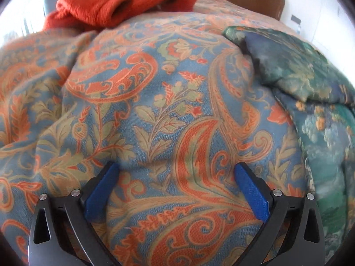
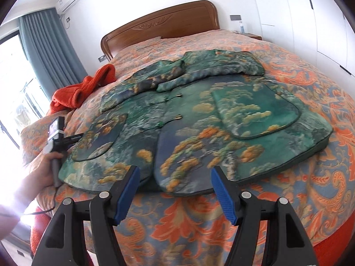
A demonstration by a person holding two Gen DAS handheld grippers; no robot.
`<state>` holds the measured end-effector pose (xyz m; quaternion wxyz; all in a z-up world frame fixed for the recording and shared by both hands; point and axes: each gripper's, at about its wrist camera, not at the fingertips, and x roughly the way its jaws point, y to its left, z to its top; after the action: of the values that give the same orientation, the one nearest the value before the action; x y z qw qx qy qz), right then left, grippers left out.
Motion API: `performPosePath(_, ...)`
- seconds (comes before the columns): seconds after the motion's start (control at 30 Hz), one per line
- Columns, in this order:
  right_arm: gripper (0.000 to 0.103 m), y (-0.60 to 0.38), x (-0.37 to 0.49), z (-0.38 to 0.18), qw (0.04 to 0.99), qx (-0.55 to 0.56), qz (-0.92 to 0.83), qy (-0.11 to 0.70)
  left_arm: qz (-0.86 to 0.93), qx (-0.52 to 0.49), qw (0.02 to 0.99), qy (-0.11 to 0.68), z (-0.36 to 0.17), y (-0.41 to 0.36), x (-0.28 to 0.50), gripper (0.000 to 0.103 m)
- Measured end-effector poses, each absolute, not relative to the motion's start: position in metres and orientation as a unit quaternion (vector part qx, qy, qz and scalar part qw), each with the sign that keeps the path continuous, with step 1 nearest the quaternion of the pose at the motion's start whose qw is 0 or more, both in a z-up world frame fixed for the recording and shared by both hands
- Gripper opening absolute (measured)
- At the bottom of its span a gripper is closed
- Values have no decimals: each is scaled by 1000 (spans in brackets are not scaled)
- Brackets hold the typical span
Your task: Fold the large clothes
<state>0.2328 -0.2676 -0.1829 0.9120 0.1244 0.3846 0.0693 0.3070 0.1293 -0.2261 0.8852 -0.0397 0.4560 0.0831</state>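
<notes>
A green padded jacket (image 2: 199, 115) with a gold tree print lies spread flat, front up, on the bed, both sleeves folded across its upper part. My right gripper (image 2: 175, 173) is open and empty, hovering just before the jacket's bottom hem. My left gripper (image 1: 177, 168) is open and empty, low over the paisley bedspread (image 1: 137, 102), left of the jacket's edge (image 1: 310, 88). The left tool and the hand holding it (image 2: 55, 137) show at the jacket's left side in the right wrist view.
An orange knitted garment (image 2: 84, 88) lies crumpled at the bed's far left, also in the left wrist view (image 1: 106, 8). A wooden headboard (image 2: 159, 24) stands behind. A curtain (image 2: 48, 51) and window are left; white cupboards are right.
</notes>
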Motion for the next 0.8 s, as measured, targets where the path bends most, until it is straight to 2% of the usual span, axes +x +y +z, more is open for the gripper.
performPosePath(0.2, 68, -259, 226, -180, 918, 96, 70, 378, 88, -28, 885, 457, -227, 127, 309, 103)
performPosePath(0.57, 68, -274, 238, -175, 913, 163, 49, 371, 87, -29, 885, 457, -227, 129, 309, 103)
performPosePath(0.8, 68, -280, 231, -170, 916, 163, 39, 364, 87, -29, 885, 457, -227, 129, 308, 103)
